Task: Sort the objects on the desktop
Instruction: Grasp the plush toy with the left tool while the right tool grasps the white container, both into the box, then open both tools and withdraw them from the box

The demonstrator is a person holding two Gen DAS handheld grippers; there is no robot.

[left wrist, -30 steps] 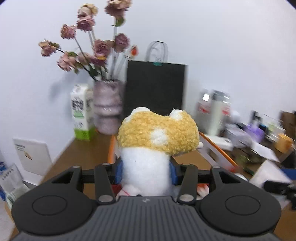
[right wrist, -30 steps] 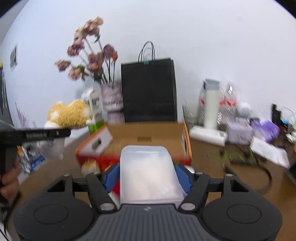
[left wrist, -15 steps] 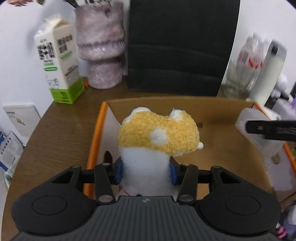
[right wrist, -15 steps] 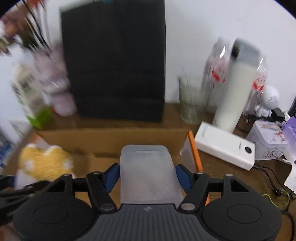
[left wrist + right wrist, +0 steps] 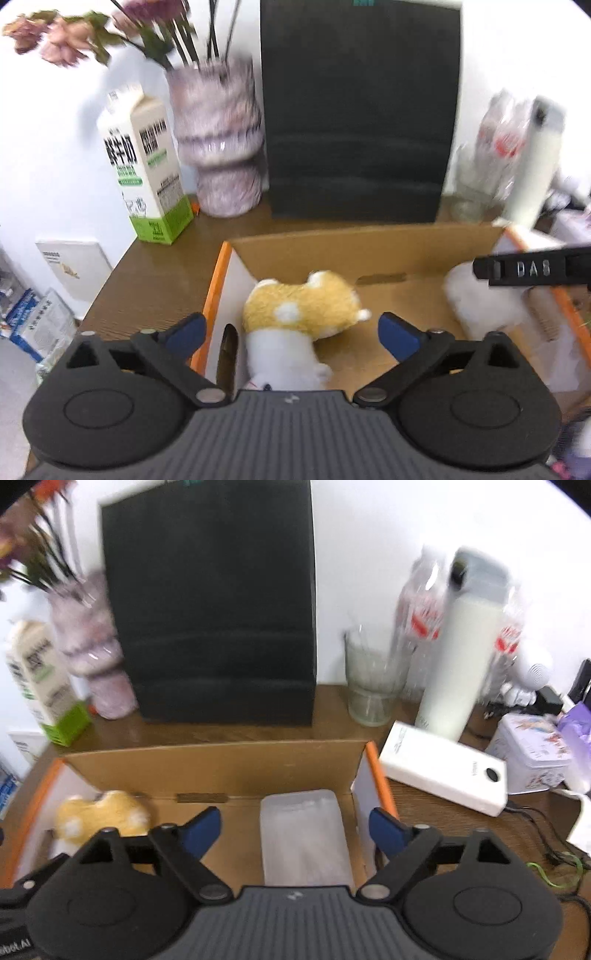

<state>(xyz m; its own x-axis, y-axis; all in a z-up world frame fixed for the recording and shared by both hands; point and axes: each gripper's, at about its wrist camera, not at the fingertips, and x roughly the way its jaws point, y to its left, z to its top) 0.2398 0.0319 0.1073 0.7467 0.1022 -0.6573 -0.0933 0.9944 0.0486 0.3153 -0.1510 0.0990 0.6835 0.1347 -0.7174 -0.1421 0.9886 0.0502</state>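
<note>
Plush toy (image 5: pixel 295 325), yellow-and-white, lies inside the cardboard box (image 5: pixel 369 240) at lower centre of the left wrist view, between the left tongs (image 5: pixel 291 332) but touched by neither blue pad. Those jaws have just been opening and now stand spread wide, so this reads as a drop-off: toy released, resting on the box floor against the left wall.

Right tongs (image 5: pixel 295 827) show the same story. Translucent plastic case (image 5: pixel 304 838) sits flat on the box floor at lower centre of the right wrist view, near the orange-edged right wall. Jaws have just been opening; there is clear space between each pad and the case, so nothing is gripped.

Both items were probably put at opposite ends so the two tools did not collide (the right tool's black bar does cut into the right edge of the left view).

Just past the box at right, a white power bank (image 5: pixel 443 779) lies on the surface (image 5: pixel 332 716), cable attached, with a printed tin (image 5: pixel 532 753) next to it. My guess is that these are still to be sorted.

Farther back, along the wall: milk carton (image 5: pixel 144 170) at left, pink vase (image 5: pixel 221 147) with dried flowers, black paper bag (image 5: pixel 358 110) at centre, glass cup (image 5: pixel 369 686) and white bottle (image 5: pixel 465 664) at right. These look like backdrop.
</note>
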